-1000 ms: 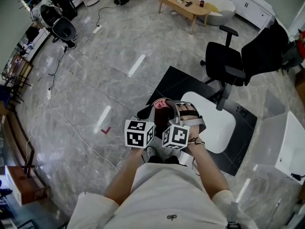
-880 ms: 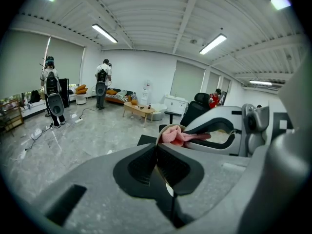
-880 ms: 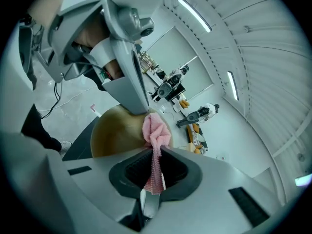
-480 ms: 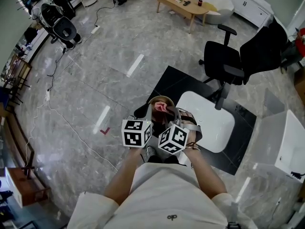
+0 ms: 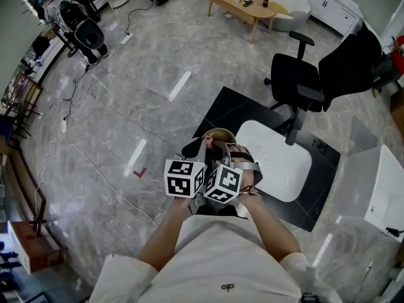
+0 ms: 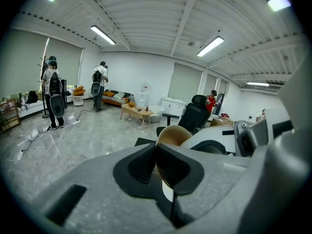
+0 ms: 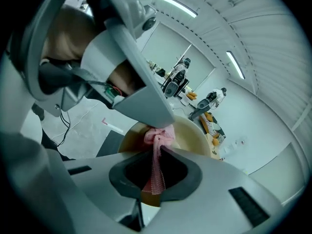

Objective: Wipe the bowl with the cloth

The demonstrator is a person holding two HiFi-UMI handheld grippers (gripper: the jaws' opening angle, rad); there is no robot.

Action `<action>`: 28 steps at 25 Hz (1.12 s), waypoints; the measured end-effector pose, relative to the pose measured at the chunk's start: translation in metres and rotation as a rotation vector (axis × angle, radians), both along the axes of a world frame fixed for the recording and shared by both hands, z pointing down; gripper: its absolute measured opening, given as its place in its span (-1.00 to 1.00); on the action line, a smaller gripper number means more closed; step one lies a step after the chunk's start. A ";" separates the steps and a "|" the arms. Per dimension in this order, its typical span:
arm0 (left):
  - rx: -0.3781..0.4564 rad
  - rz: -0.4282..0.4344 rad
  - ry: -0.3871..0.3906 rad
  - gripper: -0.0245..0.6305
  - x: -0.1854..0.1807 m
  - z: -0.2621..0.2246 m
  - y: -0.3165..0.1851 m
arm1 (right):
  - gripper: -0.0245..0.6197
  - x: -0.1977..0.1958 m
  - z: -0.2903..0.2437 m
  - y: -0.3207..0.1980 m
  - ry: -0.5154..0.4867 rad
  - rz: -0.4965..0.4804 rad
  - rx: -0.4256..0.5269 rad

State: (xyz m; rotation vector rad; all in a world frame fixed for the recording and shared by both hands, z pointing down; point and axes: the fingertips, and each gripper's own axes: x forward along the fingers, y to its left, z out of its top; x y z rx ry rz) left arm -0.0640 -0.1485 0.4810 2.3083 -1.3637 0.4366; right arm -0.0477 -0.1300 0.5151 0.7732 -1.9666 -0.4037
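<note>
Nearest item: left gripper (image 6: pixel 156 165), jaws drawn narrow and clamped on the rim of the bowl (image 6: pixel 173 136), a tan bowl held up in the air before the person with nothing under it. Next, at the bowl's mouth: right gripper (image 7: pixel 156 172), jaws pinched on a thin bunched strand of the pink cloth (image 7: pixel 157 147), whose wadded end lies against the bowl's inner wall. Likely hazards, in order of weight: the single pinch on the rim seems a slight hold, so a hard wiping push from the right gripper could lever the bowl round in the pads or pull it free; the cloth is caught by only a narrow fold and could draw out of the jaws if it drags on the bowl's wall; the two grippers work very close together and could knock each other. Beside the bowl, lower: white table (image 5: pixel 281 166) on a black mat (image 5: pixel 230 103), not beneath the bowl, so a dropped bowl would probably meet the hard marbled floor (image 5: pixel 126 106). Beyond the bowl: black office chair (image 5: pixel 297 81); farthest, a low wooden table (image 5: pixel 240 2) — neither in the way.
</note>
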 end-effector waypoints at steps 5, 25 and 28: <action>0.003 0.004 0.000 -0.86 -0.001 -0.001 0.001 | -0.84 0.009 -0.003 -0.011 0.008 0.014 0.033; -0.007 0.004 -0.004 -0.86 -0.007 0.002 -0.002 | -0.84 0.001 0.012 0.005 -0.016 -0.035 -0.055; -0.012 -0.002 0.001 -0.86 -0.007 0.006 -0.002 | -0.84 0.002 0.012 0.005 -0.035 -0.036 -0.067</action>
